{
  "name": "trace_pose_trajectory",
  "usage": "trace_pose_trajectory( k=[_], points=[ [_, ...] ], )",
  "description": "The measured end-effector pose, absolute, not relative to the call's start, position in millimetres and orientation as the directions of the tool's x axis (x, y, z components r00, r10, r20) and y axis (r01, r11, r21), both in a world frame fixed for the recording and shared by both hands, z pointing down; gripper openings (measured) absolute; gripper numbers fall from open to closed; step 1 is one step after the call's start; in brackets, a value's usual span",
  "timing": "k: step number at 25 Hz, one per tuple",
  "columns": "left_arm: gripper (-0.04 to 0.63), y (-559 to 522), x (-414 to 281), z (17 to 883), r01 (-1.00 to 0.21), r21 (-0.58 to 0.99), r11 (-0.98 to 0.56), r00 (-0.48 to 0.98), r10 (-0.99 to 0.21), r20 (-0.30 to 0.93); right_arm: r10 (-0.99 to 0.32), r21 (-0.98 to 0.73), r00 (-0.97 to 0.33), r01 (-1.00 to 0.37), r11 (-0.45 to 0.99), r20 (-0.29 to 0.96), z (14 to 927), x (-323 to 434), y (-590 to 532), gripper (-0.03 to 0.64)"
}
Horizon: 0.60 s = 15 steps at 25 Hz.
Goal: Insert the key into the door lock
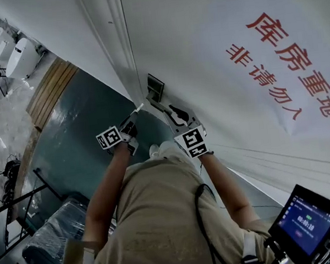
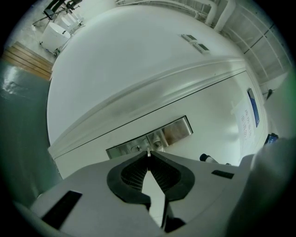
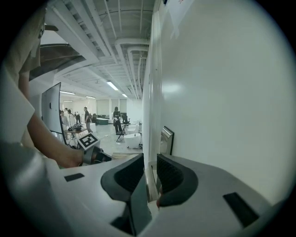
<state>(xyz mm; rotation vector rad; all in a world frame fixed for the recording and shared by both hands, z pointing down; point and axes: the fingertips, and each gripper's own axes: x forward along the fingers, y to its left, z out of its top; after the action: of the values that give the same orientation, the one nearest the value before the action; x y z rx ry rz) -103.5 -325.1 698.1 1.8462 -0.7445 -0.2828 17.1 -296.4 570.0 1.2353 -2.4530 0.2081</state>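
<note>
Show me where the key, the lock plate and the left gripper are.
key (image 2: 148,153), left gripper view, on its tip poking out past the shut jaws.
lock plate (image 2: 178,129), left gripper view, on its bare metal right end.
left gripper (image 1: 132,119), head view, midway between its fingertips.

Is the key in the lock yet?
Not yet. Done: the left tool is shut on the key. In hand: the key points at the lock plate, with a gap between them, and the right tool seems to grip the handle. Left: put the key's tip into the keyhole.
</note>
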Motion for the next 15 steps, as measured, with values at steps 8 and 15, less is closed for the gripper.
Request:
trace_pose_trajectory(
  k=[8,15],
  points=[
    [0.032,-333.7,-94.3,709.4,-0.312,0.934,-0.173,0.780,-0.608,0.148,-0.721,0.040,-0.561,-0.778,0.627,0.407,574.0,3.2,-293.5,0.087],
    [0.032,-348.9,-70.9,722.9,-0.293,0.944,-0.149,0.787,-0.598,0.150,-0.696,0.035,-0.578,-0.758,0.651,0.425,583.8,9.8,-292.1,0.087]
  ],
)
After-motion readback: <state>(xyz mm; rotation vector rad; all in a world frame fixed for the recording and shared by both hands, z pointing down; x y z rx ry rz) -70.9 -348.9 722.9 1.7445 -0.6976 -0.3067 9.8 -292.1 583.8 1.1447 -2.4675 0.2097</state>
